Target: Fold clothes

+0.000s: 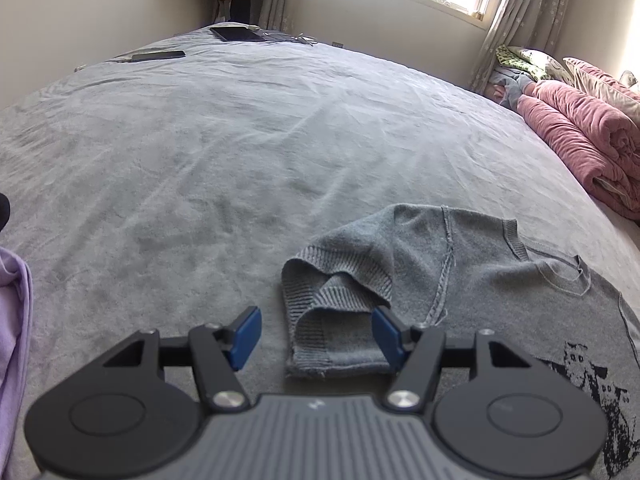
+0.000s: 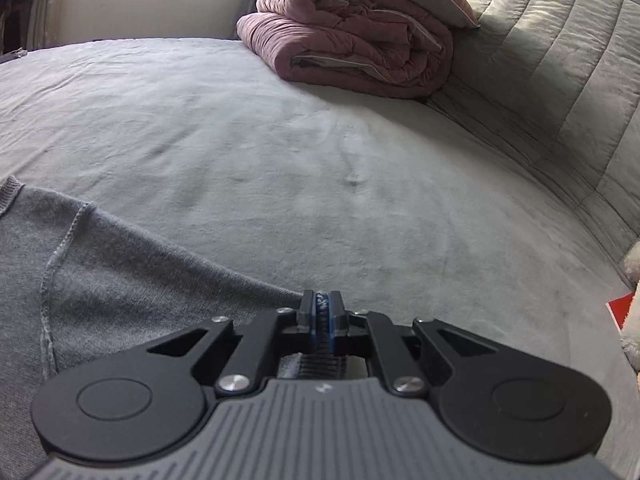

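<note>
A grey knit sweater with a black cat print lies inside out on the grey bed sheet. Its left sleeve is folded, with the ribbed cuff lying between the blue pads of my left gripper, which is open just above it. In the right wrist view the sweater spreads to the left, and my right gripper is shut on its ribbed right sleeve cuff, low over the sheet.
A rolled pink quilt lies at the bed's right side, also in the right wrist view, against a grey padded headboard. A tablet and phone lie at the far edge. Purple cloth lies at left.
</note>
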A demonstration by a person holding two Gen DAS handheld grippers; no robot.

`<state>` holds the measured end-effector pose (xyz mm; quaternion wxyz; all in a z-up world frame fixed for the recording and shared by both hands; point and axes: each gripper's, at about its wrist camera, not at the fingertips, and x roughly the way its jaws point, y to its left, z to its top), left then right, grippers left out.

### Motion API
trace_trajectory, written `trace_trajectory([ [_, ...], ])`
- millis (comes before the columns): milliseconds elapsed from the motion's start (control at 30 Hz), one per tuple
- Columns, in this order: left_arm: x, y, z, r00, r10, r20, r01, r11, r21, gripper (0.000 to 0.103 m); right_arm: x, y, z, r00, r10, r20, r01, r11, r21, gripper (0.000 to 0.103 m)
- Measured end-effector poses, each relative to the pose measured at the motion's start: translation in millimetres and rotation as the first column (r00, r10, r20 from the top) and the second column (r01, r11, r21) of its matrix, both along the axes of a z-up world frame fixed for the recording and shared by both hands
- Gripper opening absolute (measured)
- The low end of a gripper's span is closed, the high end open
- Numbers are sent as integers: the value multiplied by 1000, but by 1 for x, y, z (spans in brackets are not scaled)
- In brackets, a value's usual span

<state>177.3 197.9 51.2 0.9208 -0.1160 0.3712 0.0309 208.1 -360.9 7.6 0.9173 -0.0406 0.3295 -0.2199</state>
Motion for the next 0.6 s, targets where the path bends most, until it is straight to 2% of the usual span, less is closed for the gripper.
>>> trace_trajectory([
  [67, 2, 1, 0, 1000, 1, 0, -1, 1000, -7, 68, -8, -6, 10, 999, -35, 39, 32, 997, 68, 17],
  [167, 4, 1, 0, 1000, 1, -3, -1, 1000, -14, 72, -22, -9, 24, 995, -59, 80, 50, 992, 112, 21],
  [267, 6, 1, -2, 1000, 3, 0, -3, 1000, -18, 73, -33, -6, 37, 995, -52, 79, 38, 985, 170, 22],
  [333, 6, -3, -2, 1000, -5, 8, 5, 1000, -2, 75, -45, -5, 46, 994, -54, 90, 31, 969, 245, 22],
  [400, 8, -12, -4, 1000, -26, 17, 26, 999, 24, 76, -58, -2, 53, 993, -55, 100, 16, 933, 359, 22],
  [500, 11, -32, -6, 995, -84, 50, 78, 990, 115, 78, -80, 10, 60, 993, -34, 112, -33, 838, 545, 22],
  [600, 13, -51, -5, 985, -149, 91, 127, 968, 217, 80, -96, 33, 66, 990, 31, 140, -112, 776, 620, 22],
])
